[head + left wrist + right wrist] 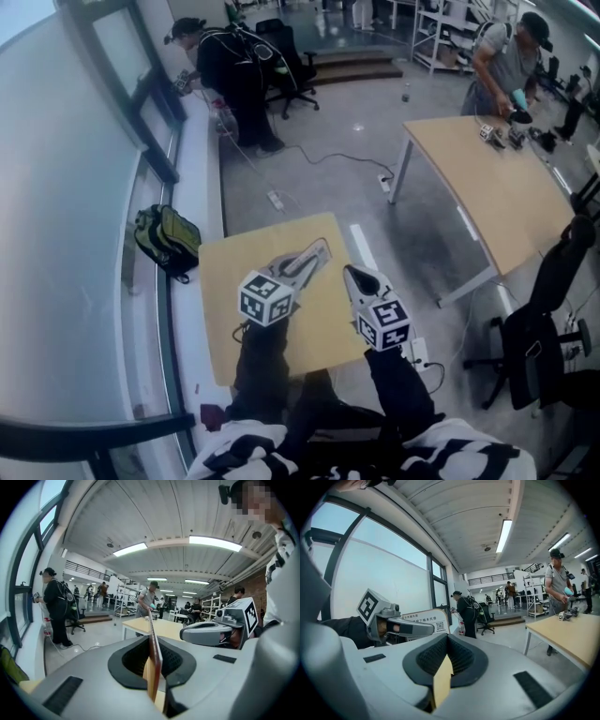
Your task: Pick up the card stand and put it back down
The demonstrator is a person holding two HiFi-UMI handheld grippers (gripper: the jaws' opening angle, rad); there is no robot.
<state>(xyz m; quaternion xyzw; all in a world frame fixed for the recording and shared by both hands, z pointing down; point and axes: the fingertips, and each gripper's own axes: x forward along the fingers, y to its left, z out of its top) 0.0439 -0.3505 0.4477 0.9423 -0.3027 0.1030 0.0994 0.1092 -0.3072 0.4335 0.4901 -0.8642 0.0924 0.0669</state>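
card stand (305, 261) over table (230, 291) | backpack (169, 239) left of table

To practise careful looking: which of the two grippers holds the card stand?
The left gripper: the card stand is clamped edge-on between its jaws; the right gripper is shut, with nothing in it.

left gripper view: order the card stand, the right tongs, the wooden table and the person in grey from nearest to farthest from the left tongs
1. card stand: centre, clamped edge-on
2. right tongs: just to the right
3. wooden table: beyond, mid-picture
4. person in grey: standing behind that table
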